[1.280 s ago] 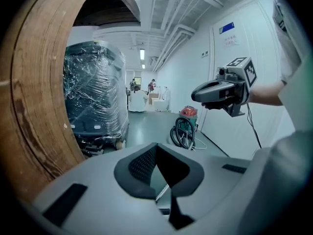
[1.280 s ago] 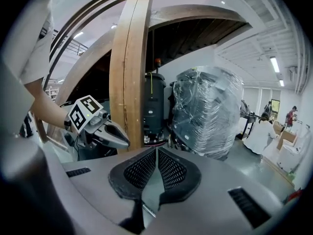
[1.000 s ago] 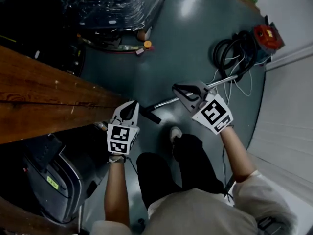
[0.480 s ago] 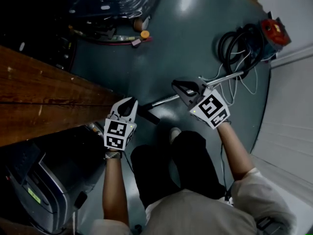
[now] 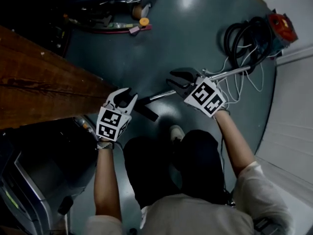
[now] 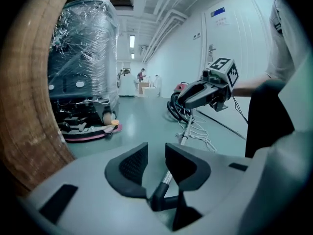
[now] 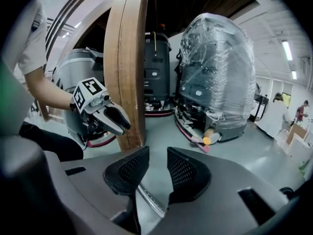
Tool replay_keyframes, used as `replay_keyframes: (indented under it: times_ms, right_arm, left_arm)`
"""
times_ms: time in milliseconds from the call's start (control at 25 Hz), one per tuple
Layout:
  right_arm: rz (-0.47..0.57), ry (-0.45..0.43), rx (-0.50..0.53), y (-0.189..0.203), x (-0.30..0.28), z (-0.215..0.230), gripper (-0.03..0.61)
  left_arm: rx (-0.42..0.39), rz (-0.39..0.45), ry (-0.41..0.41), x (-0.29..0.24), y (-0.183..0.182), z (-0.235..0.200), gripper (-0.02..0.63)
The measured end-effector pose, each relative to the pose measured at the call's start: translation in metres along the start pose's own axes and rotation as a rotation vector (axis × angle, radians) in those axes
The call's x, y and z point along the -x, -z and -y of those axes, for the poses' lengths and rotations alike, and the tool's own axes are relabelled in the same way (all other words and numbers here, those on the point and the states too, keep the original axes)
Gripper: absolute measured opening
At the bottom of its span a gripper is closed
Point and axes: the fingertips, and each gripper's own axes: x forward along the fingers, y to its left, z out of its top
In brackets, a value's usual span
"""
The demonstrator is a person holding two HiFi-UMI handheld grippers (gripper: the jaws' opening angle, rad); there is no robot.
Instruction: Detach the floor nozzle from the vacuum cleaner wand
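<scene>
Nozzle (image 5: 146, 112) lies mid-floor (image 5: 195, 28), joined to wand (image 5: 164, 95), which runs toward the floor's right edge. Left claw (image 5: 125, 96) hangs over the nozzle neck, right claw (image 5: 172, 78) over the wand. Both are empty, jaws just been opening, tube framed between, untouched. Best approach: clamp squarely either side of the joint, then pull straight along the tube.

The middle of the wand (image 5: 159, 96) is being covered by the right gripper (image 5: 170, 77), and the wooden table (image 5: 39, 82) is being cut off by the head view's left edge.
</scene>
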Motion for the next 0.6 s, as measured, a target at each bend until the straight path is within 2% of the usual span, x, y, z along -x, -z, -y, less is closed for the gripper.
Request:
replay_keyframes:
  times_ms: [80,240,440,600]
  right_arm:
    - [-0.031,-0.034,0.022,0.019,-0.018,-0.005,0.141]
    - [-0.062,-0.081,0.068,0.053,-0.047,-0.016,0.160]
    - [-0.131,-0.079,0.134,0.095,-0.075,-0.030,0.172]
    - [-0.182,-0.138,0.201,0.122,-0.095,-0.045,0.187]
  left_arm:
    - [-0.035,-0.016,0.024,-0.013,0.019,-0.001,0.121]
    - [-0.117,-0.065,0.077,-0.039,0.057,0.004,0.135]
    - [-0.126,-0.089,0.157,-0.057,0.088,0.019,0.150]
    - [-0.126,-0.103,0.206,-0.069,0.104,0.028,0.176]
